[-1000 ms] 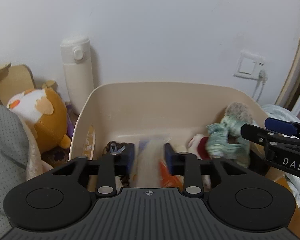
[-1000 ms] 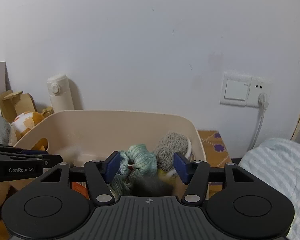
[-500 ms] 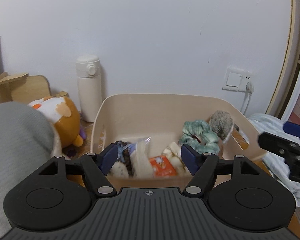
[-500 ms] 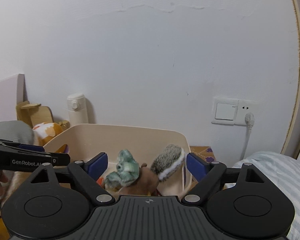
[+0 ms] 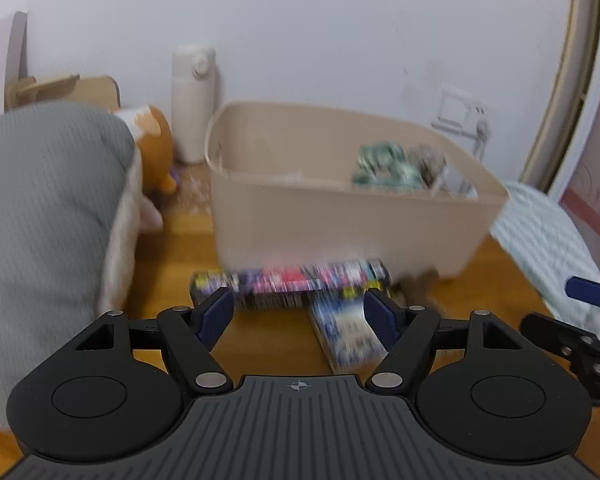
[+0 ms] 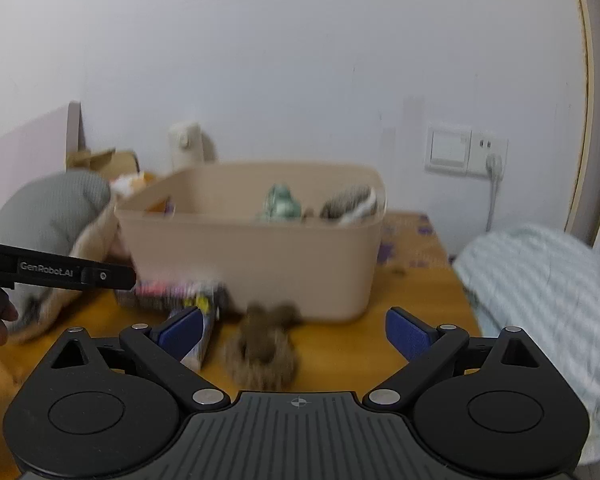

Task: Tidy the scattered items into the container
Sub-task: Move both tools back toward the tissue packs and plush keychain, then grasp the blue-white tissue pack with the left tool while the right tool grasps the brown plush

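Between the blue-padded fingers of the left gripper point(image 5: 299, 314): nothing gripped; jaws spread wide and steady, pads clear of everything. Just beyond the fingertips, flat on the wooden counter point(image 5: 180, 248): a long multicoloured printed packet point(image 5: 292, 282), lying crosswise in front of the beige plastic tub point(image 5: 340, 216), and a smaller blue-and-white packet point(image 5: 346, 332), angled toward the camera and close to the right-hand pad. Blurred print, unreadable.

Between the fingers of the right gripper point(image 6: 294, 330): jaws opening, very wide, no pad in contact with anything. In the gap, on the counter: a brown fuzzy plush toy point(image 6: 264, 348), free of both pads and just in front of the tub's near wall. Beside the left pad: the blue-and-white packet again, with the multicoloured packet behind it.

Farther out: the beige tub upright on the counter, holding a green-and-white knitted bundle point(image 6: 280, 204) and a grey bristly plush item with a white edge point(image 6: 350, 204) toward its right end. Left of the tub: a grey waffle-knit cushion point(image 5: 40, 208), an orange-and-white plush animal point(image 5: 152, 148) and a cream insulated bottle point(image 5: 192, 104) upright against the white wall point(image 6: 300, 60). Right of the tub: a pale striped cloth point(image 6: 540, 280); on the wall above it, a white switch and socket plate point(image 6: 466, 148) with a plug inserted.
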`<state>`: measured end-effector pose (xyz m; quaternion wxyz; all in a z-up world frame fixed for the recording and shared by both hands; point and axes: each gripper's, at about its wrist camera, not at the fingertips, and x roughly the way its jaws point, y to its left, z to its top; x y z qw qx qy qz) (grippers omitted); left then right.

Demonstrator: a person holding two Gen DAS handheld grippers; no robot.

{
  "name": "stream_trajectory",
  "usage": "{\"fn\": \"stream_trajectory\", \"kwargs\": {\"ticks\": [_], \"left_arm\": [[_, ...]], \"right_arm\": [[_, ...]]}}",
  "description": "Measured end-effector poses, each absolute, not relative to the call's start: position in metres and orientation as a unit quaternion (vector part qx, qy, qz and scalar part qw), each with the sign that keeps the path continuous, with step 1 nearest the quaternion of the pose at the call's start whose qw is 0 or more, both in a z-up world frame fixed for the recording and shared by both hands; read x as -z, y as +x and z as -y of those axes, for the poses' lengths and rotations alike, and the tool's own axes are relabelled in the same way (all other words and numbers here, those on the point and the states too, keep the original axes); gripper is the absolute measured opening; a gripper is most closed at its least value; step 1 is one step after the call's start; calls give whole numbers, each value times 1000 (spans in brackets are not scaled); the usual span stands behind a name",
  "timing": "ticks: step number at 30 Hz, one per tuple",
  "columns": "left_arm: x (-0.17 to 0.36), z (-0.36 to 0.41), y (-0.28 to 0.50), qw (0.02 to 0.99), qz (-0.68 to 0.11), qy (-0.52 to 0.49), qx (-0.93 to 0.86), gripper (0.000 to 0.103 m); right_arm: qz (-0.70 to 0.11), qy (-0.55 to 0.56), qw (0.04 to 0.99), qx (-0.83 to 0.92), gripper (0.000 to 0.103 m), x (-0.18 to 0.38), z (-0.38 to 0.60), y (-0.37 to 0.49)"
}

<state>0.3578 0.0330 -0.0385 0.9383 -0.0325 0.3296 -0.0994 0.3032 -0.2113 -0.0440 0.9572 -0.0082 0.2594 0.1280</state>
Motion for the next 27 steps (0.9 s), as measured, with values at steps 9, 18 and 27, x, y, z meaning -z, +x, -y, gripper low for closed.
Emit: {"fn": "stream_trajectory", "kwargs": {"ticks": [9,18,27], "left_arm": [[69,4,311,917,-357,0,179,73],[84,53,301,895,-363,43,258,73],[100,68,320,897,-375,53,229,49]], "right_arm": [[-288,3,952,-99,99,66,225,301],[-303,35,949,-82,99,79,248,297],[-303,45,949,-80,100,82,252,301]]}}
